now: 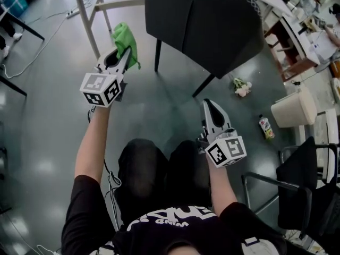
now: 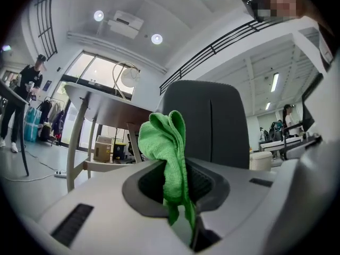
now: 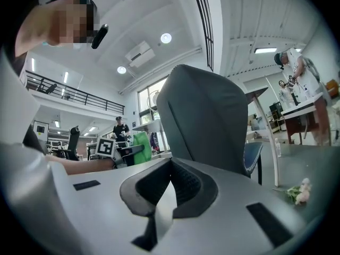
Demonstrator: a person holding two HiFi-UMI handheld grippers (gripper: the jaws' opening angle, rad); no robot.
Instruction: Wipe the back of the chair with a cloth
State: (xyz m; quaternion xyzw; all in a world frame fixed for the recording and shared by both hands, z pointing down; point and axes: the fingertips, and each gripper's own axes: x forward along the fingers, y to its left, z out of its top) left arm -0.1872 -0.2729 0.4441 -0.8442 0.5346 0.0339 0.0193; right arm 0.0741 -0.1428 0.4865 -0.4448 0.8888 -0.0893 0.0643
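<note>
Looking down, head view: dark chair (image 1: pixel 207 20) stands on the grey floor (image 1: pixel 159 105) in front of the person, its back toward them.
Cloth, head view: green cloth (image 1: pixel 125 39) bunched at the tip of the left gripper (image 1: pixel 123 54), left of the chair and apart from it, beside a white table leg (image 1: pixel 85 20).
Right gripper, head view: right gripper (image 1: pixel 210 106) lower, near the chair's front leg, touching nothing.
Clutter, head view: bottle (image 1: pixel 265 126) lying on the floor to the right, not part of the job.
Left gripper view: jaws clamped on the cloth (image 2: pixel 166 142). One fold sticks up above them and a tail hangs down between them. Chair back (image 2: pixel 212 121) is right behind, with a gap.
Right gripper view: jaws together, nothing between them. Chair back (image 3: pixel 204 121) is ahead and the cloth (image 3: pixel 141 139) is visible far left.
Chair back look: smooth, dark grey, curved top, one upright seam. No dirt or wipe marks can be made out.
Progress: cloth is in hand, so pickup is done. No contact with the chair back, so wiping looks not yet begun.
Left to do: bring the cloth onto the back and wipe the whole surface.
</note>
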